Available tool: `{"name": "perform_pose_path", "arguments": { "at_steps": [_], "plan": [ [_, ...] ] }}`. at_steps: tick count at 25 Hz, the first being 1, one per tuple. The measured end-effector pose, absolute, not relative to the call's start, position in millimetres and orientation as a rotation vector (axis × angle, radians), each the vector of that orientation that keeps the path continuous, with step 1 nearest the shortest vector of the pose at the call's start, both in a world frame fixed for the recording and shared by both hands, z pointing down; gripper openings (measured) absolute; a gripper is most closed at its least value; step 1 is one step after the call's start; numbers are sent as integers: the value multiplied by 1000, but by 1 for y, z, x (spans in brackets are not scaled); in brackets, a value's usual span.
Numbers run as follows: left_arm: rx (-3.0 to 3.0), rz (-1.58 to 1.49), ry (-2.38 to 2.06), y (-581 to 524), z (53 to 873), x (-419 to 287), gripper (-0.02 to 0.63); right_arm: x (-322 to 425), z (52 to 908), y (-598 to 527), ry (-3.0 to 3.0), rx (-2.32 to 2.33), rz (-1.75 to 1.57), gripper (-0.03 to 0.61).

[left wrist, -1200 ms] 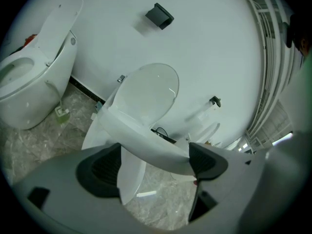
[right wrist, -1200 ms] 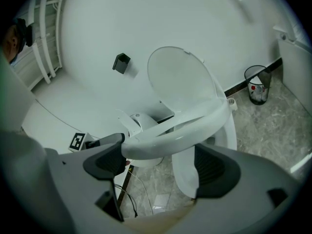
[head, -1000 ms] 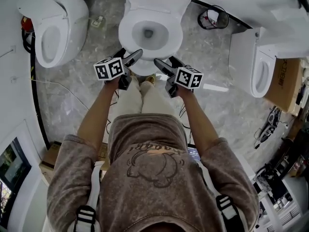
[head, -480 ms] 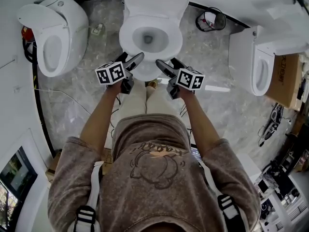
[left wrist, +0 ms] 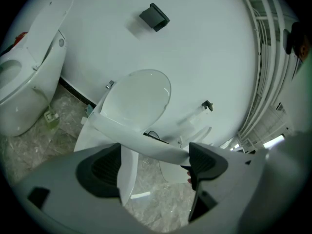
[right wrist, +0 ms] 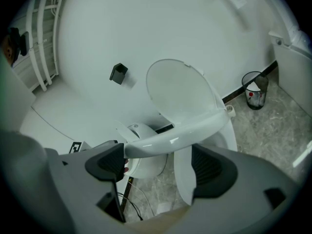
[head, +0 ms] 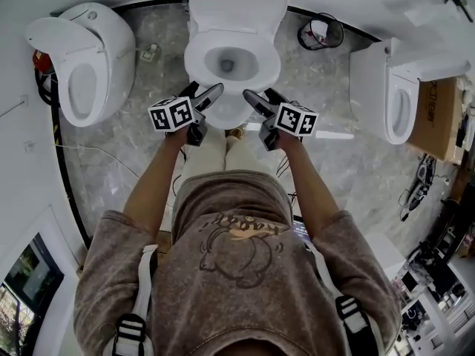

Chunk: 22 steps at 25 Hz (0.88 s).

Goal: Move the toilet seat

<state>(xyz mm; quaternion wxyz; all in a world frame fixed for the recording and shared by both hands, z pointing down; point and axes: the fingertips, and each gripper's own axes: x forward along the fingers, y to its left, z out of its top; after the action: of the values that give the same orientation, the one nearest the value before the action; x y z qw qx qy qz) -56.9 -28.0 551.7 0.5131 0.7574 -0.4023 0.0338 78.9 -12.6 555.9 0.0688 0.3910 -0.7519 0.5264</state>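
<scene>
- Left gripper [head: 200,93] has its jaws apart on nothing; the right gripper [head: 264,98] is closing slightly, with its pads still clear.
- Both reach farther over the bowl's front than a second ago.
- Toilet seat [head: 199,67] lies down just ahead of both grippers, its lid [head: 236,2] raised behind.
- Another toilet [head: 82,58] stands left of the left gripper, and a bin [head: 320,30] sits beyond the right one.

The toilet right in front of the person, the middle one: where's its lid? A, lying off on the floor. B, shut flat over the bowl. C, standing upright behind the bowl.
C: the lid stands upright behind the open bowl of the middle toilet, as both gripper views show.
</scene>
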Motion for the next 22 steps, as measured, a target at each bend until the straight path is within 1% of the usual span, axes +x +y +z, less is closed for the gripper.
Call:
{"name": "perform_pose_path", "arguments": {
  "at_steps": [22],
  "plan": [
    [1906, 108, -908, -63, 528, -57, 428, 78, 531, -55, -2281, 1279, 1598, 430]
  ]
}}
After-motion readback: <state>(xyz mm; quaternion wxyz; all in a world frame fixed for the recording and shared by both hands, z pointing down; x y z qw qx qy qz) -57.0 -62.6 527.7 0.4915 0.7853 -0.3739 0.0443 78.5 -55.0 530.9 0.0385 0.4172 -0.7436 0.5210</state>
